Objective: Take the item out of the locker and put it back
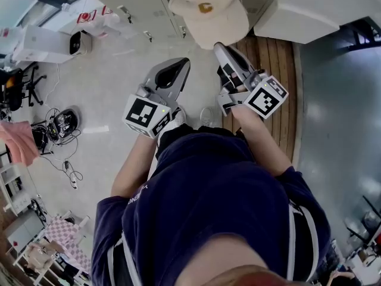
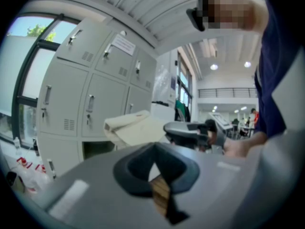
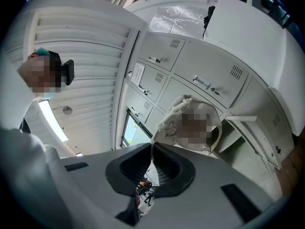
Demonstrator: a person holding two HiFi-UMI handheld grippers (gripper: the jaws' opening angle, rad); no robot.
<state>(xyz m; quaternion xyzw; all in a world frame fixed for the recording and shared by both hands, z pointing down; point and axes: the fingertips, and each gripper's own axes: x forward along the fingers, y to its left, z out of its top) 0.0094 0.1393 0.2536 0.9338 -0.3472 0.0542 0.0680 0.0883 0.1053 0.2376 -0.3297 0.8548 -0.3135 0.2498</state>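
Head view: right gripper (image 1: pixel 218 46) fingers pinch the cap (image 1: pixel 208 14); left gripper (image 1: pixel 183 62) fingers pressed together.

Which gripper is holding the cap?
The right gripper, shut on the edge of the beige cap; the left gripper is shut on nothing.

The person wears a navy short-sleeved shirt (image 1: pixel 208 183) with pale straps (image 1: pixel 292 231) down the sides. The left gripper (image 1: pixel 180 63) and right gripper (image 1: pixel 219 46) are grey, each bearing a black-and-white marker cube.
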